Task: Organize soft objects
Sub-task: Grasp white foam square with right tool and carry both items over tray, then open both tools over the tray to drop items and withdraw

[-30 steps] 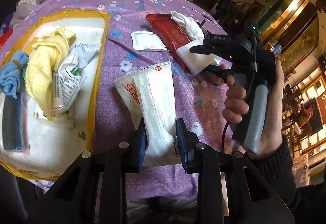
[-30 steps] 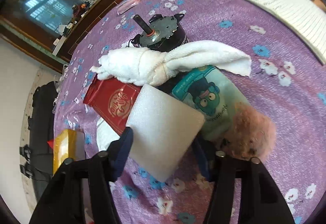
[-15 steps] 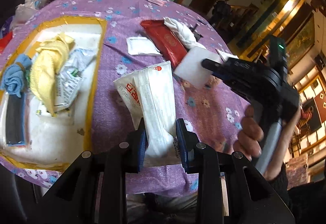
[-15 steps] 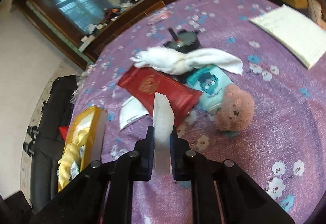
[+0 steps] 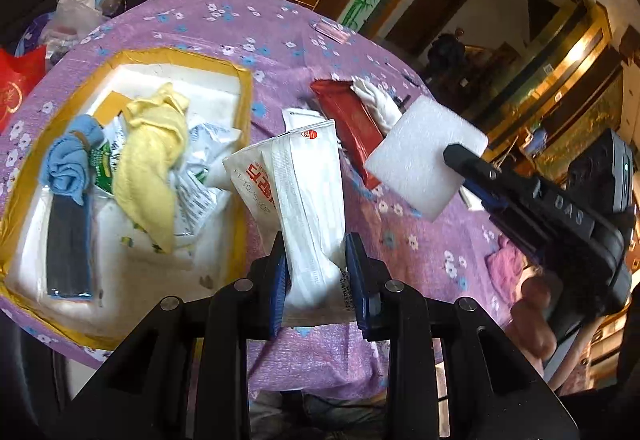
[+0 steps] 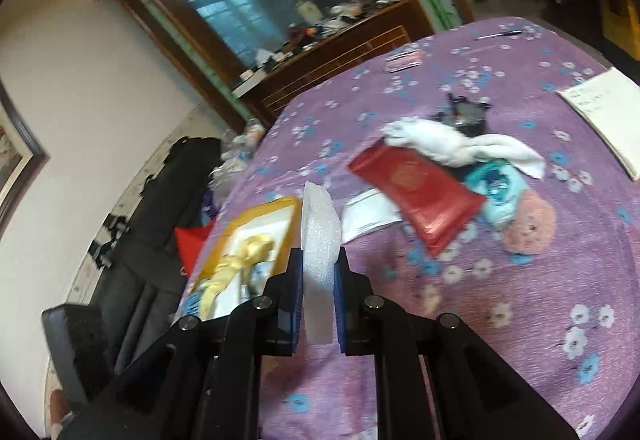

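Lifted off the table since a second ago, the white foam pad [image 6: 318, 260] is pinched edge-on in the right gripper [image 6: 317, 294], jaws nearly closed. Only the left view shows the left gripper [image 5: 316, 276] clamping a white packet [image 5: 304, 199] above the gold-rimmed tray's [image 5: 243, 167] right edge, purple tablecloth [image 5: 416, 264] bare beyond.

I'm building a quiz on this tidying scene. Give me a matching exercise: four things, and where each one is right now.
Things:
1. white foam sheet
2. white wipes pack
3. yellow cloth
4. red pouch

Places:
a. in the yellow-rimmed tray
b. in the left gripper
c. lying on the purple tablecloth
d. in the right gripper

Pairs: 1-d, 2-b, 3-a, 4-c
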The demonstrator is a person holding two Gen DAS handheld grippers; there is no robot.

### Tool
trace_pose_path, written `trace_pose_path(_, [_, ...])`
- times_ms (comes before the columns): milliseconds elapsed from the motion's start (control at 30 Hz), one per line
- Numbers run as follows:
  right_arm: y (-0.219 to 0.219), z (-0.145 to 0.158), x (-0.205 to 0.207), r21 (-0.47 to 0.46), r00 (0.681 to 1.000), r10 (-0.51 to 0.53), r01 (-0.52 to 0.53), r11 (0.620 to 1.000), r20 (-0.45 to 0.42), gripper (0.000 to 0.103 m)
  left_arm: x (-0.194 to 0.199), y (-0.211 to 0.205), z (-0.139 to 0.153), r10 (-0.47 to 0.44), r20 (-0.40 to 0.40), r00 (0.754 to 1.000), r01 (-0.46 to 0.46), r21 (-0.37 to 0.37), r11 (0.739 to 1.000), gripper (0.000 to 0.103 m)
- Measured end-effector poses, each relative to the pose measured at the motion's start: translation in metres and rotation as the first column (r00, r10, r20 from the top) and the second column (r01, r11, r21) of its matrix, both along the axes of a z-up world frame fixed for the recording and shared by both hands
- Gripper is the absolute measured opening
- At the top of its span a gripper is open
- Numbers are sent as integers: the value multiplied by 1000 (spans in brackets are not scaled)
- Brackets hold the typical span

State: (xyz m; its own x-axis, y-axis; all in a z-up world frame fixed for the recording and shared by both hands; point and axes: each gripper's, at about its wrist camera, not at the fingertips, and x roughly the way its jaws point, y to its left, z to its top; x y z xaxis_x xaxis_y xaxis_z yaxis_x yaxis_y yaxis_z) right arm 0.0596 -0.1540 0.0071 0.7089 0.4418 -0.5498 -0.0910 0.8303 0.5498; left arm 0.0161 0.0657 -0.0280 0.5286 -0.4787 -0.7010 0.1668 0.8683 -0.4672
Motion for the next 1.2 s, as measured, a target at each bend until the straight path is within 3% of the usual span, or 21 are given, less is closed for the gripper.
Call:
trace_pose_path(400, [43, 11, 3, 38, 987, 152, -154, 987, 47, 12, -2, 62, 40, 114, 60, 992, -112, -39, 993, 27])
trace_pose_path(567, [67, 12, 17, 33, 974, 221, -223, 974, 44, 12, 5, 98, 46, 180, 77, 981, -180, -2, 984, 27])
trace_pose_path(767, [104, -1, 57, 25, 958, 287, -287, 958, 3, 12, 54, 121, 34, 173, 61, 983, -177, 59, 982, 27])
trace_pose_path(967, [123, -36, 115, 56, 951, 281, -276, 960, -133, 12, 123, 134, -7, 182, -19, 983, -179, 123, 976, 27])
trace_pose_path(1133, [134, -64, 149, 136, 910, 342, -317, 939, -235, 15, 144, 138, -34, 203, -69, 977, -194, 121, 973, 28])
trace_pose_path(1200, [136, -73, 156, 158, 903, 344, -312, 937, -259, 15, 141, 141, -35, 205, -62, 977, -199, 93, 976, 34])
